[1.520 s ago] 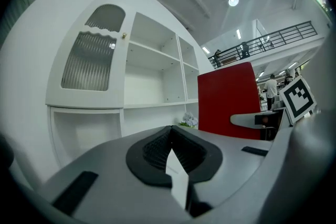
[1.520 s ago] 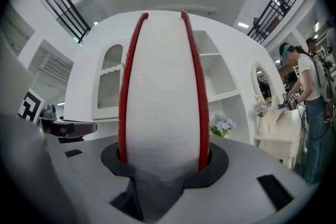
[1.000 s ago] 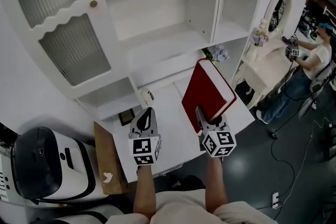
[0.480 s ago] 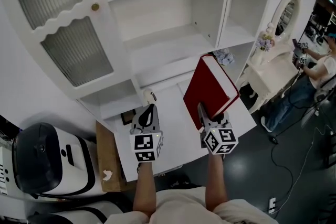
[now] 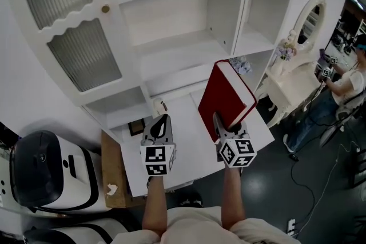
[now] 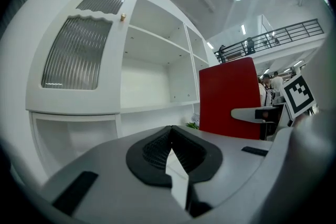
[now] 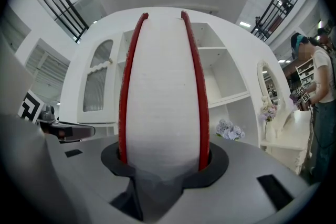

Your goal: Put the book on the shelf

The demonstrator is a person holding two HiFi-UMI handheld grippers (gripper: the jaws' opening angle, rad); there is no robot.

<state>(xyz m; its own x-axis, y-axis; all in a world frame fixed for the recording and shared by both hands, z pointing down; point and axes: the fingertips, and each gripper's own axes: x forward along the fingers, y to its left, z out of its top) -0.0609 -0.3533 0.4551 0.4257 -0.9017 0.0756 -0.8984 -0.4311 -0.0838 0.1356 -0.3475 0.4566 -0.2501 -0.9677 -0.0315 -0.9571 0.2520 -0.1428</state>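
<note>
My right gripper (image 5: 225, 121) is shut on a thick red hardcover book (image 5: 224, 99), held upright above the white desk surface (image 5: 180, 143). In the right gripper view the book (image 7: 163, 92) fills the middle, its white page edge towards the camera, both red covers pressed between the pads. The white shelf unit (image 5: 177, 48) with open compartments rises just beyond the book. My left gripper (image 5: 161, 124) hovers to the left of the book with its jaws together and nothing in them; in the left gripper view the pads (image 6: 169, 145) meet, and the red book (image 6: 230, 97) stands to the right.
A ribbed-glass cabinet door (image 5: 74, 37) closes the shelf unit's left part. A small bunch of pale flowers (image 5: 240, 66) lies by the lower right compartment. A white dressing table with an oval mirror (image 5: 303, 26) stands to the right, with a person (image 5: 343, 80) beyond it. A white-and-black machine (image 5: 48, 171) sits at lower left.
The right gripper and the red book have risen slightly. The left gripper has stayed where it was.
</note>
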